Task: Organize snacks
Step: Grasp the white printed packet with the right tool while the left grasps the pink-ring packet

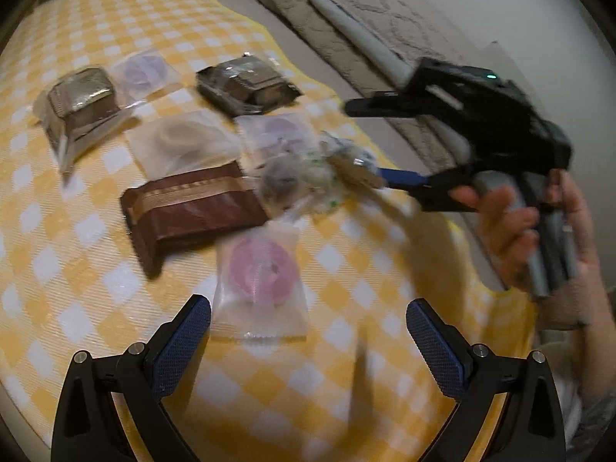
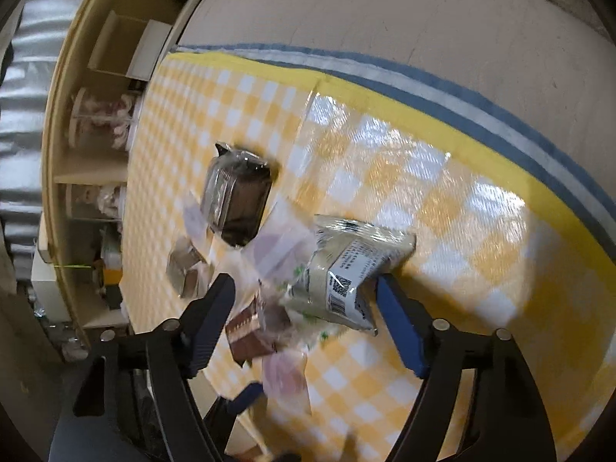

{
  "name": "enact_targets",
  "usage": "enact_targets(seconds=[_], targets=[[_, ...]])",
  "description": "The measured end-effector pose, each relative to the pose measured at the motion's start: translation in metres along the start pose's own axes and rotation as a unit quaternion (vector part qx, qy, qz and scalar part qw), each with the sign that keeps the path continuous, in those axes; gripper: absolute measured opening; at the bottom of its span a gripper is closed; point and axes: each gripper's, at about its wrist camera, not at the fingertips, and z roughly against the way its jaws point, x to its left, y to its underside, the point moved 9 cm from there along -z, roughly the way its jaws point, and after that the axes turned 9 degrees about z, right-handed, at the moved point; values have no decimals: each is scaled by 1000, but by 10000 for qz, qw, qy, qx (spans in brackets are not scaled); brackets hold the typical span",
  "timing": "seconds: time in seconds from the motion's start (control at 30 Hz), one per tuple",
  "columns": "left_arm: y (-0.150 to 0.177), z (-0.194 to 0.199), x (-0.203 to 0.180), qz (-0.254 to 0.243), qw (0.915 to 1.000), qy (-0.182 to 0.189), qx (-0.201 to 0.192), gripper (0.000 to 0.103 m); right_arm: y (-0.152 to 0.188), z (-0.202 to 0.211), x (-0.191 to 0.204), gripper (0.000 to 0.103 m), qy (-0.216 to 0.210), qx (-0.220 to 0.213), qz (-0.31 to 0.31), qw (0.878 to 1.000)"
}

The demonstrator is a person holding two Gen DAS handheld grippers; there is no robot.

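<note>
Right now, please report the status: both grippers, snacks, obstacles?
Left gripper open, above pink snack packet. Right gripper around clear packet, grip unclear. Other snacks close by, crowding.

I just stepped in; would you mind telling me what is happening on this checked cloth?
A person with a gripper in each hand is sorting wrapped snacks on the yellow checked cloth. The right gripper straddles a clear packet with a barcode label, jaws wide, not clamping it. The left gripper hovers open over a pink round snack. A brown bar lies nearby.
</note>
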Motion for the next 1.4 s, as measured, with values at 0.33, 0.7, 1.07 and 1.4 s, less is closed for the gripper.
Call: enact_targets(seconds=[0.33,0.7,1.07,1.4], targets=[[-11,4,7,-109,9944,-1029,-207,84,-2,-17,9,62,817,44,750,9938],[-12,-21,9,-109,9853,-1671,-343,60,-5,-20,-5,43,1315,-114,511,9899],[-14,-33,6,-154,9799,-1944,-418,50,-4,0,16,36,1488,-174,1284,9803],[-9,-38,-7,-274,9763,-2146,-75,57,3,19,36,36,1525,-380,1896,9692]])
